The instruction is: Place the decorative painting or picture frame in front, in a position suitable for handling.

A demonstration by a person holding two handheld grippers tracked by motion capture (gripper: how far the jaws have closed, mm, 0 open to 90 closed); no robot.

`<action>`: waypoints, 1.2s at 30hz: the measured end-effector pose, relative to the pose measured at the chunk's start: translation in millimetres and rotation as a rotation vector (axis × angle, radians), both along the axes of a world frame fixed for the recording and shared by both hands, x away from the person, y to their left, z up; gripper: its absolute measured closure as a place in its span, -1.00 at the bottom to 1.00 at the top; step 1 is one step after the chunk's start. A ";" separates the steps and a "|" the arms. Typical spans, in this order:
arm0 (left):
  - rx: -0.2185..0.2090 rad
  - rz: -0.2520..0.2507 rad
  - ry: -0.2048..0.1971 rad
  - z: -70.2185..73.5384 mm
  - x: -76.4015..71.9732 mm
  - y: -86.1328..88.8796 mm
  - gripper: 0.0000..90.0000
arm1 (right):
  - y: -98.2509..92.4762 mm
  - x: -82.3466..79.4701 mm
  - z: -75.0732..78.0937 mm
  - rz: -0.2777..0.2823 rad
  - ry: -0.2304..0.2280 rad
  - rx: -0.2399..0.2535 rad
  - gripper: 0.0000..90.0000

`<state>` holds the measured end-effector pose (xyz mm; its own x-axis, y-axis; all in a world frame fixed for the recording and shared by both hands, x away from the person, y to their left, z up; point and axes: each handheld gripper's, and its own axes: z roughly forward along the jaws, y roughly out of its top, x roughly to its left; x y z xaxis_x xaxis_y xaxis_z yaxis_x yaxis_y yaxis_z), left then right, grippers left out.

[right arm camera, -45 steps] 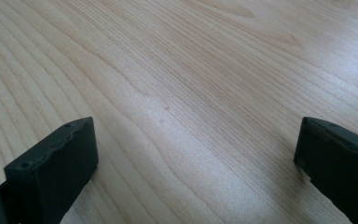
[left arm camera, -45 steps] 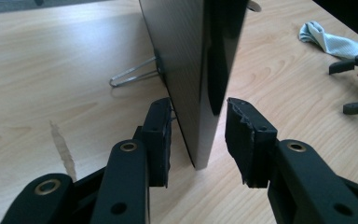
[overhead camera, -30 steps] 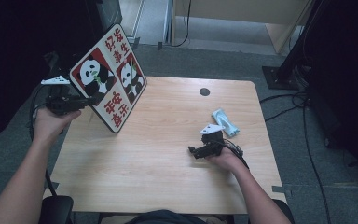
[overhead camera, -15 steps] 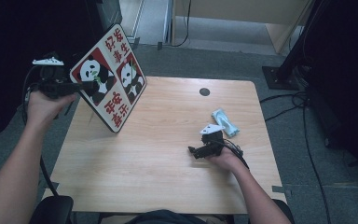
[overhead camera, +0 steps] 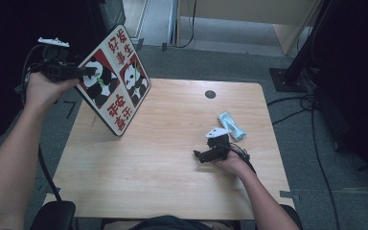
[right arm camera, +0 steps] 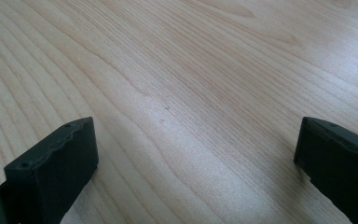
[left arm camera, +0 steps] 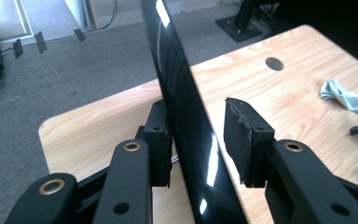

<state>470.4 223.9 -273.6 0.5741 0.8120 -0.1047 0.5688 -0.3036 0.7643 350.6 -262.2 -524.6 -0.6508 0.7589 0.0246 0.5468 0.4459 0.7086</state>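
A square board (overhead camera: 117,84) printed with pandas and red panels stands tilted at the table's far left, its lower corner down by the wood. My left gripper (overhead camera: 88,73) is raised at the board's left edge and straddles it. In the left gripper view the glossy dark board (left arm camera: 186,116) runs between the jaws. One pad (left arm camera: 159,140) lies against it, while the other pad (left arm camera: 242,140) stands slightly off it. My right gripper (overhead camera: 197,154) rests low on the table at the right, open, with bare wood between its jaws (right arm camera: 196,154).
A crumpled pale blue cloth (overhead camera: 231,125) lies on the wooden table (overhead camera: 172,191) just beyond the right hand. A round cable hole (overhead camera: 210,94) sits near the far edge. Grey carpet, cables and a black stand foot (overhead camera: 287,76) surround the table.
The left hand and gripper have risen along the board's left edge. The board has tipped a little while its lower corner kept its place. The right gripper has stayed still.
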 end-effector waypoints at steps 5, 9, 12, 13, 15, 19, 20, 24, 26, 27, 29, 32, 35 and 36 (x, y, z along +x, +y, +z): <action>0.040 0.000 0.030 7.4 12.4 -6.0 0.39 | 0.0 0.0 0.0 -0.001 0.000 0.000 -1.00; 0.056 -0.006 0.049 8.6 22.9 -9.7 0.41 | 0.0 0.0 0.0 0.000 0.000 0.000 -1.00; 0.053 -0.008 0.070 7.1 30.3 -11.3 0.42 | 0.0 0.0 0.0 0.000 0.000 0.000 -1.00; 0.053 -0.008 0.077 7.0 31.9 -11.3 0.42 | 0.0 0.0 0.0 0.000 0.000 0.000 -1.00; 0.052 -0.001 0.088 7.4 34.9 -9.5 0.45 | 0.0 0.0 0.0 0.000 0.000 0.001 -1.00; 0.070 0.000 0.107 10.3 38.2 -10.0 0.46 | 0.0 0.0 0.0 -0.001 0.000 0.000 -1.00; 0.074 -0.004 0.104 12.0 38.6 -10.9 0.47 | 0.0 0.0 0.0 -0.001 0.001 0.000 -1.00; 0.101 -0.008 0.120 18.0 43.7 -15.3 0.48 | 0.0 0.0 0.0 0.000 -0.001 0.000 -1.00; 0.114 -0.006 0.138 19.7 48.3 -16.8 0.48 | 0.0 0.0 0.0 0.001 0.000 0.000 -1.00; 0.117 -0.005 0.146 20.4 49.9 -17.2 0.48 | 0.0 0.0 0.0 0.001 -0.001 0.000 -1.00; 0.125 -0.010 0.166 22.1 54.7 -19.5 0.49 | 0.0 0.0 0.0 0.000 0.000 0.000 -1.00; 0.145 -0.022 0.213 22.5 61.9 -22.9 0.54 | -0.1 0.0 0.0 0.000 0.000 0.000 -1.00; 0.165 -0.031 0.284 22.2 69.6 -25.5 0.62 | -0.1 -0.1 0.0 0.001 0.000 0.001 -1.00; 0.161 -0.026 0.293 22.5 71.0 -26.2 0.64 | -0.2 -0.1 0.0 0.001 0.000 0.000 -1.00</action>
